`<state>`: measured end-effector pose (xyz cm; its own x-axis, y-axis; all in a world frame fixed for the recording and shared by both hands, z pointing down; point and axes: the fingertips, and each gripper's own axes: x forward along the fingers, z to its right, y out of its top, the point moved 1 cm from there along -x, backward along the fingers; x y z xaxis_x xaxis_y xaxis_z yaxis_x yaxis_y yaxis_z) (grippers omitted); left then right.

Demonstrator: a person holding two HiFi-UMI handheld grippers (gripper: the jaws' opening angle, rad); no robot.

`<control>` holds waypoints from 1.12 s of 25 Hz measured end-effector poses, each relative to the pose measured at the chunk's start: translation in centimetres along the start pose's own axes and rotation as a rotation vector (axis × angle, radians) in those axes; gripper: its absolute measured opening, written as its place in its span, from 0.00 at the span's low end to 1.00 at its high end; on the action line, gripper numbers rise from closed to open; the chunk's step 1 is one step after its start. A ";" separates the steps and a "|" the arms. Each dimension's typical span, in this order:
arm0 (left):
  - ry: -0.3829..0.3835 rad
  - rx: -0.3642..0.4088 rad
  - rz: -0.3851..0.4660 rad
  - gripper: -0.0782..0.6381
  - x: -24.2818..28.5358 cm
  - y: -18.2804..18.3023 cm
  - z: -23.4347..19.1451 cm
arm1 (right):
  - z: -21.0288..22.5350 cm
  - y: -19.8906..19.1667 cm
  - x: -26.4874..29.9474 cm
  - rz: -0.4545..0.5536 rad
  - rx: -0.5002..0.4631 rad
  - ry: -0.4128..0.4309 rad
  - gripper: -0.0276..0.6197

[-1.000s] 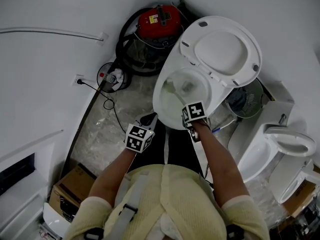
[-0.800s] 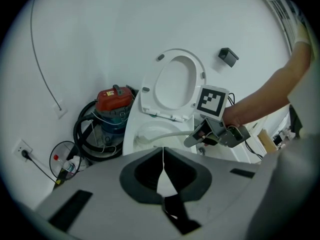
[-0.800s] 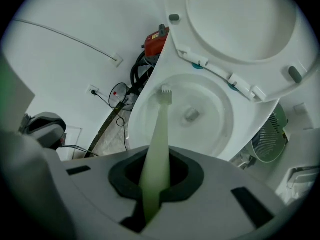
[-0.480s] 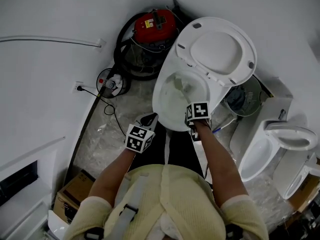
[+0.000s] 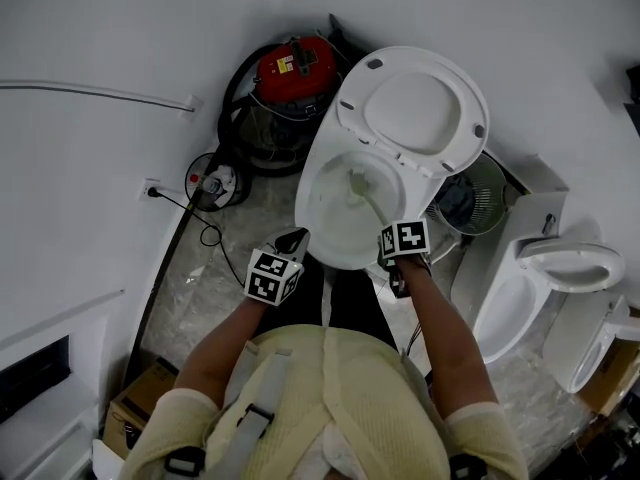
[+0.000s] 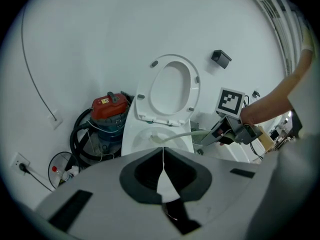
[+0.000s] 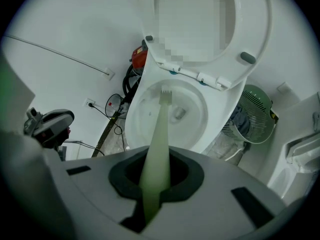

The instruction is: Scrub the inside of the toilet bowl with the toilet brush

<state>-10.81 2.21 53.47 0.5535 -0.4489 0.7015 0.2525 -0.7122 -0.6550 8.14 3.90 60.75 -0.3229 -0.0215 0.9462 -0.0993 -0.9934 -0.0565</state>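
Note:
A white toilet bowl (image 5: 322,230) stands with its seat and lid (image 5: 412,110) raised against the wall. My right gripper (image 5: 396,251) is shut on the pale green toilet brush (image 7: 159,136), whose handle runs from the jaws forward into the bowl (image 7: 150,115). The brush head (image 5: 356,182) rests against the inner back wall of the bowl, below the hinge. From the left gripper view the brush handle (image 6: 187,134) reaches sideways over the rim. My left gripper (image 5: 291,246) hangs shut and empty just outside the bowl's front left edge.
A red vacuum cleaner (image 5: 290,73) with a black hose stands left of the toilet. A small fan (image 5: 211,180) and a cable lie on the floor. A green fan (image 5: 468,203) and further white toilets (image 5: 540,288) crowd the right side. A cardboard box (image 5: 142,398) sits at lower left.
The brush head has moved up the bowl toward the back wall under the hinge. My right gripper shifted slightly right; the left gripper has stayed in place.

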 end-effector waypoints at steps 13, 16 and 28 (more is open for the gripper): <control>-0.007 0.022 0.025 0.13 -1.2 2.0 1.0 | -1.6 -0.8 -5.5 0.063 -0.083 0.058 0.09; -0.004 0.034 0.036 0.13 -2.0 2.6 1.4 | -2.0 -0.9 -6.6 0.080 -0.116 0.062 0.09; 0.036 -0.041 0.078 0.13 -5.5 4.6 1.8 | -5.6 -0.1 -12.4 0.220 -0.236 0.156 0.09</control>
<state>-11.21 2.39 46.10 0.5409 -0.5224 0.6592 0.1766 -0.6957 -0.6963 6.91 4.88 47.21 -0.4990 -0.1966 0.8440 -0.2202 -0.9132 -0.3429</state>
